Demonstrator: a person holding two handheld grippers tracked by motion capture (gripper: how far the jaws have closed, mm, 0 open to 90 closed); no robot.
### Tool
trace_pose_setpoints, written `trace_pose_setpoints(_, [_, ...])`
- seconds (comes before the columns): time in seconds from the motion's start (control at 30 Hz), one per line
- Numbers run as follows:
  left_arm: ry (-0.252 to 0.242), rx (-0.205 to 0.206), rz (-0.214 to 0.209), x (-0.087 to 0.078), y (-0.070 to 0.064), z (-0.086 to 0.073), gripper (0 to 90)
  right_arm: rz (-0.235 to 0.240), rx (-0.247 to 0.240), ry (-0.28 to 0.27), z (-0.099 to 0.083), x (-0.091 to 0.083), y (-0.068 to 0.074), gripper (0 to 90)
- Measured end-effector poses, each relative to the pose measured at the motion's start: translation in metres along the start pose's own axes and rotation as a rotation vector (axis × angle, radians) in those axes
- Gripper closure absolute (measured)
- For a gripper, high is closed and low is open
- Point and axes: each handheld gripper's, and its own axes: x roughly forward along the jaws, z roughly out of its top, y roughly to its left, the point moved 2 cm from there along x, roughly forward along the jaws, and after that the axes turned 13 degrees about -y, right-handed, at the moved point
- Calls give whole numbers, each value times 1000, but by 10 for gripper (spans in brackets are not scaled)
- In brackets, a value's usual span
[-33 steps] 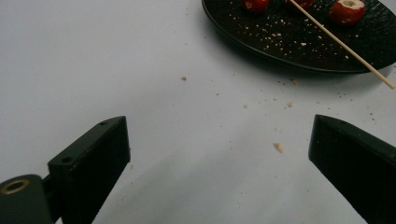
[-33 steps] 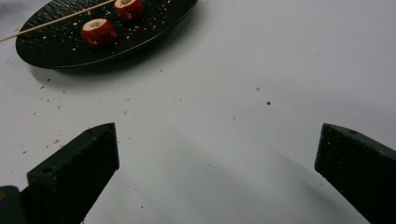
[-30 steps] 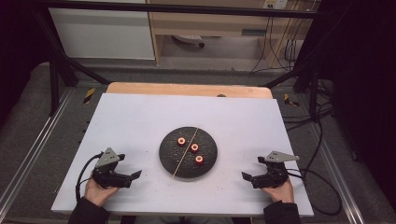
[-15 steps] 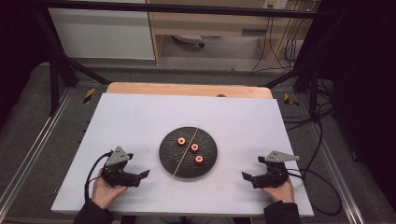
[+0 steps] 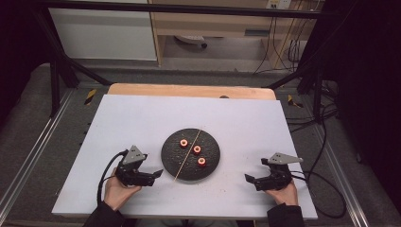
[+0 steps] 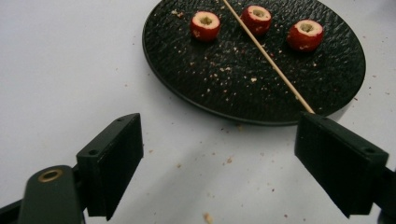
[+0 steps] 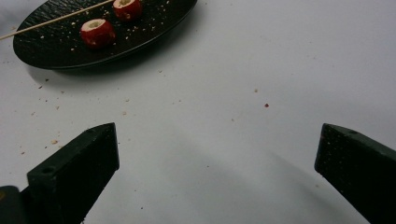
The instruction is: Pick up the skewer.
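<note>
While both of your tongs stood wide with nothing between the jaws, the left tongs (image 5: 153,174) sat much nearer the work than the right tongs (image 5: 250,178). The wooden skewer (image 5: 188,153) lay across the black plate (image 5: 170,161) in the middle of the white desk (image 5: 142,118), its long axis running from the plate's far rim down toward you and to your left, so its near tip overhung the plate edge just ahead of your left jaws. In the left gripper view that tip (image 6: 306,106) reached almost to the right-hand jaw, apart from it as far as I could tell. Three cored red fruits (image 5: 183,143) rested on the plate, one on the left of the skewer and two on its right. Your right tongs rested well apart from the plate, on bare desk. I judged the left hand (image 5: 118,191) the better placed to take the skewer by its near end, closing across its axis.
</note>
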Motion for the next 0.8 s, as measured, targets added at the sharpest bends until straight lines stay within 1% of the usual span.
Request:
trace_pose_setpoints(0.07, [-3,2,-3,4,-5,5,173,0,-2,0,0,0,0,7])
trace_pose_setpoints(0.2, [-8,8,-5,9,-9,9,185,0,-1,2,0,0,0,7])
trace_pose_setpoints(0.3, [1,6,-15,18,-14,14,201,0,-1,2,0,0,0,7])
trace_pose_setpoints(0.4, [3,10,-18,22,-17,17,221,-1,-1,0,0,0,0,7])
trace_pose_setpoints(0.47, [7,6,-20,26,-21,19,225,-1,0,1,0,0,0,7])
trace_pose_setpoints(0.57, [10,-12,-29,33,-24,21,247,0,-1,6,0,0,0,7])
trace_pose_setpoints(0.8, [33,-20,-21,47,-34,28,302,-1,-3,5,0,0,-1,7])
